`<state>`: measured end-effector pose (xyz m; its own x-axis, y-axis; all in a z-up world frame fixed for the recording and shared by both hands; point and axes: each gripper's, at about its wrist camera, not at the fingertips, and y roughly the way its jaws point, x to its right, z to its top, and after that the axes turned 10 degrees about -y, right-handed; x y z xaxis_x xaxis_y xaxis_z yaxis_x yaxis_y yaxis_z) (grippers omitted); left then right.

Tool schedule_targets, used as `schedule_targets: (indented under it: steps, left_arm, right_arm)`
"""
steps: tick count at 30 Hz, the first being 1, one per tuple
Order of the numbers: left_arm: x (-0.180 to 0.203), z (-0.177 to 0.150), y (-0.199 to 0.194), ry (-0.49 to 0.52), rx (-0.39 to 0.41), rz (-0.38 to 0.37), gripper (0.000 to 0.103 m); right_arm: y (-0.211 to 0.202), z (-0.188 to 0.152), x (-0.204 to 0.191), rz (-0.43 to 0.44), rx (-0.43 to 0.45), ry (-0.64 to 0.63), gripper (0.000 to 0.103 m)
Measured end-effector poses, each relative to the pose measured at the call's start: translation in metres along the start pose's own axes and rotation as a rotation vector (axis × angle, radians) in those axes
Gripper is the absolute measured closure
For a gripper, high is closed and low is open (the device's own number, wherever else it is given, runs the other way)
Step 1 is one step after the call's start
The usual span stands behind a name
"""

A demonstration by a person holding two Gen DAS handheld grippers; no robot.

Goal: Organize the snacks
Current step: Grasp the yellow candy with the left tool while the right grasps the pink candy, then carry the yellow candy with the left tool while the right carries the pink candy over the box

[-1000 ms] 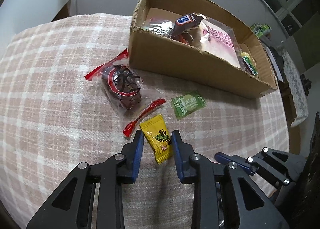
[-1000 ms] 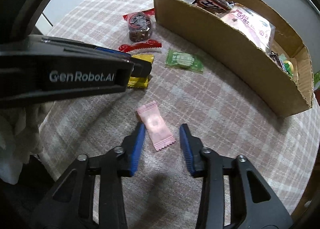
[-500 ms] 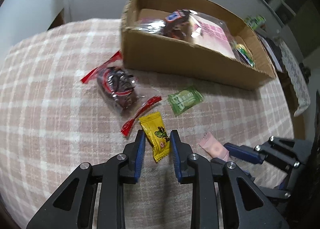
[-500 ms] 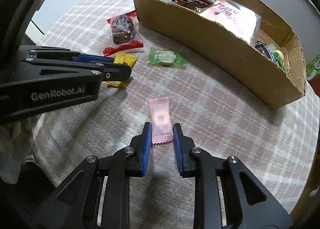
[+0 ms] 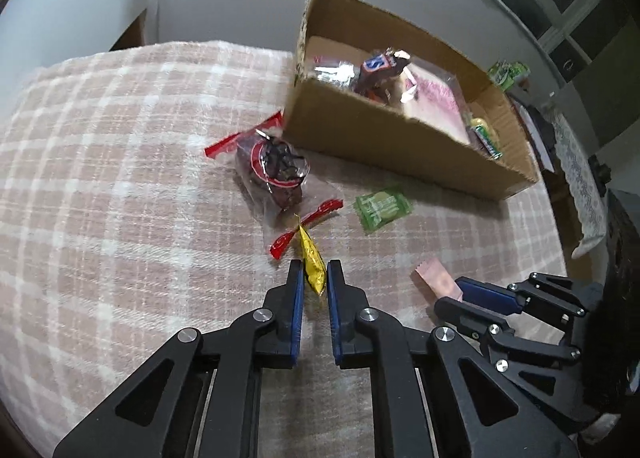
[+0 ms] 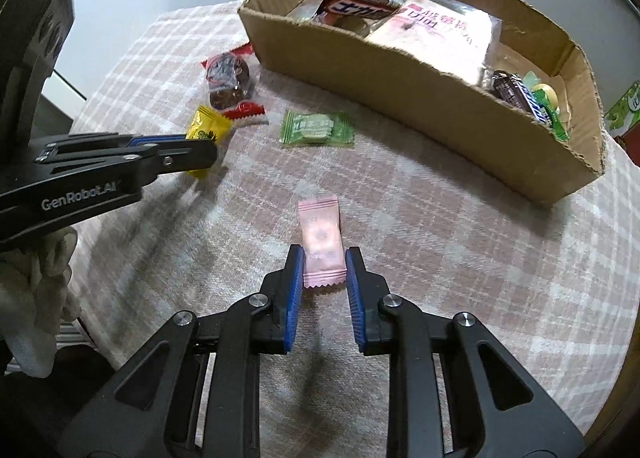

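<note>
Plaid cloth carries the left gripper (image 5: 312, 282) clamped on a yellow candy (image 5: 311, 264) and the right gripper (image 6: 322, 264) clamped on a pink candy (image 6: 322, 244), while beyond both a green candy (image 6: 318, 129) and red-sealed packet (image 5: 272, 173) lie outside the part-filled cardboard box (image 6: 420, 85).

The right gripper (image 6: 322, 266) jaws pinch a pink candy (image 6: 321, 244) over the checked tablecloth (image 6: 440, 217).
</note>
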<state>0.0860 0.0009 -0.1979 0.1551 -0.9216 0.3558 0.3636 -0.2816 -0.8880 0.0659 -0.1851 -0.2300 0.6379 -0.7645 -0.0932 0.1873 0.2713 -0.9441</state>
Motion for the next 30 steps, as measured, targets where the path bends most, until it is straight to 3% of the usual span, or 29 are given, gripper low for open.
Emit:
schedule_targets:
  steps: [6, 13, 24, 30]
  left_arm:
    - [0.004, -0.004, 0.002, 0.048, -0.008, 0.011, 0.093]
    - [0.012, -0.001, -0.02, 0.037, 0.041, -0.038, 0.093]
    - [0.047, 0.034, -0.061, 0.102, 0.146, -0.095, 0.093]
    - [0.072, 0.056, -0.059, 0.151, 0.177, -0.103, 0.093]
  right_arm:
    - [-0.009, -0.002, 0.014, -0.007, 0.012, 0.019, 0.081]
    - [-0.037, -0.006, 0.017, -0.006, 0.056, 0.053, 0.081]
    - [-0.101, 0.011, 0.039, -0.059, 0.189, 0.099, 0.081]
    - [-0.119, 0.032, 0.058, -0.1, 0.242, 0.119, 0.081]
